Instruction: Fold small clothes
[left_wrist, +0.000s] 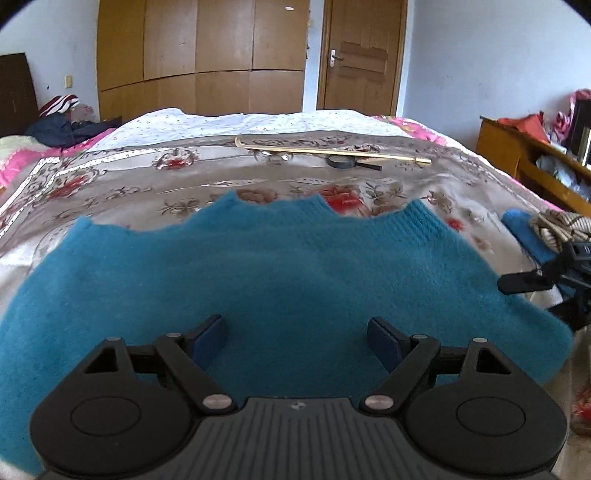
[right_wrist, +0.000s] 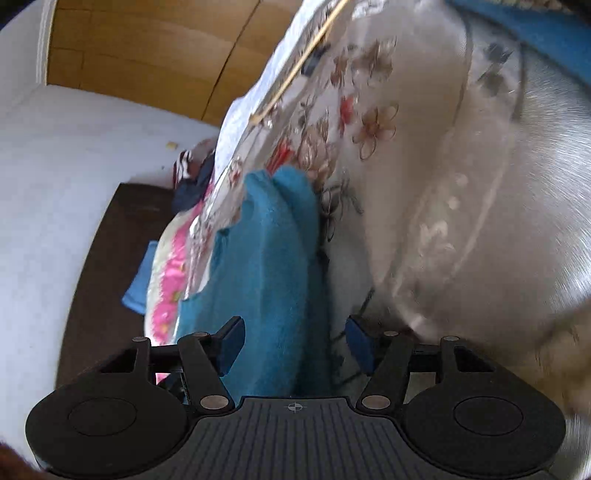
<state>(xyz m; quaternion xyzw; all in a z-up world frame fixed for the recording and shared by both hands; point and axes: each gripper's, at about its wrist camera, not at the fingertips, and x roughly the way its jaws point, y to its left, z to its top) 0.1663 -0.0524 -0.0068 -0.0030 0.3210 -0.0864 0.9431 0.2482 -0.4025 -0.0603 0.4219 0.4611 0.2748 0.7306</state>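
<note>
1. the fuzzy teal knitted sweater (left_wrist: 280, 280) lies spread flat on the bed, its ribbed hem toward the far side; the left gripper (left_wrist: 297, 341) hangs over its near part with the blue-padded fingers (left_wrist: 210, 338) spread wide and nothing between them.
2. the right gripper (right_wrist: 293, 343) is tilted on its side, its fingers (right_wrist: 232, 341) also wide apart; a thick folded edge of the same sweater (right_wrist: 273, 266) runs up between them, but the pads do not press on it. this view is blurred by motion.
3. in the left view the right gripper (left_wrist: 546, 277) shows at the sweater's right edge.
4. the sweater rests on a pale floral bedspread (left_wrist: 147, 177), with a thin wooden stick (left_wrist: 332, 151) and a small dark round-headed tool (left_wrist: 351, 162) lying well beyond it.
5. a second blue cloth (left_wrist: 524, 232) and a striped beige garment (left_wrist: 561, 225) lie near the bed's right edge.
6. behind stand a wooden wardrobe (left_wrist: 203, 55), a wooden door (left_wrist: 362, 55) and a wooden side cabinet (left_wrist: 524, 155).
</note>
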